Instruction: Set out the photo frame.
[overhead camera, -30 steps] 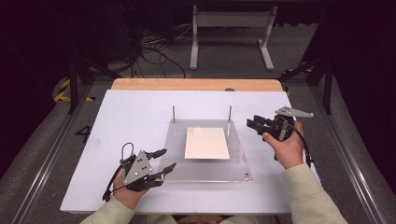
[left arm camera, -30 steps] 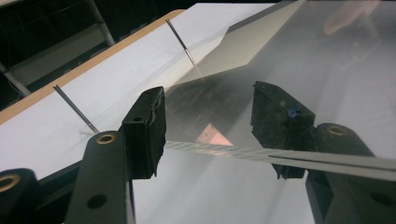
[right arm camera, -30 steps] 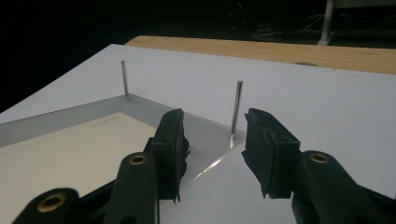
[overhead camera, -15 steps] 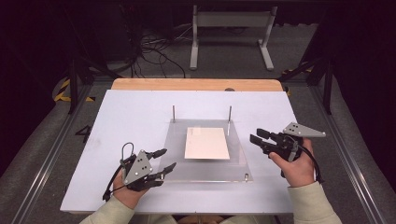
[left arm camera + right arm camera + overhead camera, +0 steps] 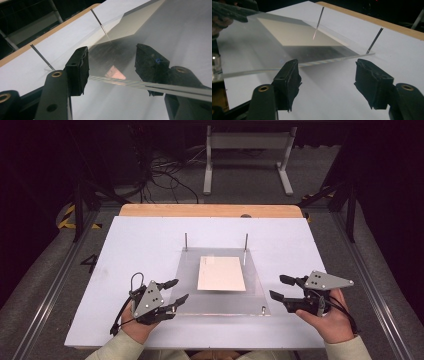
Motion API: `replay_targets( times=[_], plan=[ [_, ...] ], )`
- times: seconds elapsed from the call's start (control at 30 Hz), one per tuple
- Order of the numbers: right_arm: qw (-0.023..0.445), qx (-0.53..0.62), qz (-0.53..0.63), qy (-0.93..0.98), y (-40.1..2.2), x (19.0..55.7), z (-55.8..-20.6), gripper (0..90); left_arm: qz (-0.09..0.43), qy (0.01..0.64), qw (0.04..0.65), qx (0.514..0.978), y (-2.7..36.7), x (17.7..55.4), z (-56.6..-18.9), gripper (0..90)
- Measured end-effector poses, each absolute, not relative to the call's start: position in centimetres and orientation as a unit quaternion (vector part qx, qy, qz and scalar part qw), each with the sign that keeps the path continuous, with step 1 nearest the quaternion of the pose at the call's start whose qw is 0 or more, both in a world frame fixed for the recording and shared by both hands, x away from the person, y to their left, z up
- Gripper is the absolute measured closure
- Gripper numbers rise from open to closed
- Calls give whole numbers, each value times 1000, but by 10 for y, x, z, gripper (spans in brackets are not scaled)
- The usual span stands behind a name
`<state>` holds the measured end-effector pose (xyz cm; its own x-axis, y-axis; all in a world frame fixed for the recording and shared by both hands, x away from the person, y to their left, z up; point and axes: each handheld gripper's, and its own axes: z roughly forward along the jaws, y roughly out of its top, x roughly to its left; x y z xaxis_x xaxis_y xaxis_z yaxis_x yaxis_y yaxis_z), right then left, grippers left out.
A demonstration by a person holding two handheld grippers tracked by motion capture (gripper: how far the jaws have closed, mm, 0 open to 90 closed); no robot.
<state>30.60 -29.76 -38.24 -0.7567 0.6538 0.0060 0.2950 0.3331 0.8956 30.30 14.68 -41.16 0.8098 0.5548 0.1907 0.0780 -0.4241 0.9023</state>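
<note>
No brand, label or readable writing shows anywhere; the one mark is a small blue scribble on a pad of the left gripper (image 5: 111, 67), too small to read. A clear plate (image 5: 220, 297) lies flat in the middle of the white board (image 5: 125, 245), with a pale card (image 5: 221, 273) lying at its centre. Two thin metal pins (image 5: 186, 241) stand upright at the plate's far edge, one near each far corner, and a small bolt (image 5: 263, 309) sits in its near right corner. The left gripper (image 5: 172, 292) rests at the plate's near left corner, its jaws spread; in the left gripper view the plate's edge runs between the two pads, and whether either pad touches it cannot be told, so no clamp on it is visible. The right gripper (image 5: 277, 288) hovers just off the plate's right edge, apart from it; its jaws have just been opening and stand released with nothing between them, the plate edge lying ahead of them in the right gripper view (image 5: 327, 75). Bare white board surrounds the plate on every side, widest at the far left and far right, with a narrower strip along the near edge. A wooden strip (image 5: 210, 210) borders the board's far side.
</note>
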Motion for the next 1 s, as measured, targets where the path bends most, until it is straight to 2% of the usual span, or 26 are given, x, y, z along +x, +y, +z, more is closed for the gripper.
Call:
replay_targets(
  times=[0.47, 1.0],
  plan=[
    [174, 234, 477, 829, -274, 296, -397, 238, 238, 195, 499, 810, 146, 303, -412, 435],
    [219, 152, 523, 809, -251, 291, -396, 138, 237, 195, 500, 809, 146, 303, -413, 431]
  ],
)
